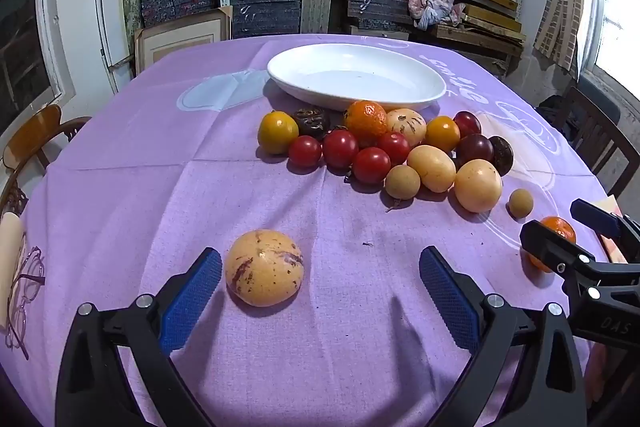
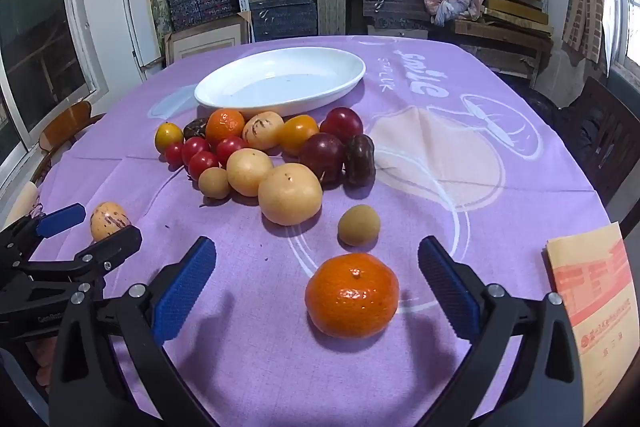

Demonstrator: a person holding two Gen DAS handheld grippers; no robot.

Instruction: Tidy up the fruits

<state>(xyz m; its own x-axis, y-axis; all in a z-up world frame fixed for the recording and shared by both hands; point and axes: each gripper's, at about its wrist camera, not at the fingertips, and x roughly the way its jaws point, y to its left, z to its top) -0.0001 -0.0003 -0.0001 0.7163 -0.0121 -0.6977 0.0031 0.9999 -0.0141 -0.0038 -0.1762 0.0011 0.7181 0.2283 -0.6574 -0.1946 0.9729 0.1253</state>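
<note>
Both sets of fingers spread to their widest and holding nothing. Left gripper (image 1: 320, 291) angled down over the purple-clothed table (image 1: 120, 187), with a speckled pepino melon (image 1: 263, 267) lying just beside the left finger's blue pad (image 1: 192, 303), off-centre in the gap rather than midway. Right gripper (image 2: 316, 291) likewise tilted down, a loose mandarin (image 2: 352, 295) sitting between its fingers, nearer the right pad (image 2: 448, 291). Small tan longan (image 2: 359, 225) just beyond the mandarin. Main heap of fruit (image 1: 384, 151) (cherry tomatoes, a second mandarin, pale round fruits, dark plums) crowded against the near rim of the empty white oval dish (image 1: 280, 71).

Likely trouble from here:

- Closing off-centre: one pad meeting a round fruit first and rolling it away across the cloth instead of trapping it.
- Pushing forward on the mandarin: a knock to the longan, sending it rolling toward the heap.
- Squeezing hard: bruising the soft pepino or splitting the mandarin's skin.
- Carrying over the heap to the dish: a low pass clipping the tomatoes and scattering them.
- Grippers standing near each other: a clash if both swing inward together.
</note>
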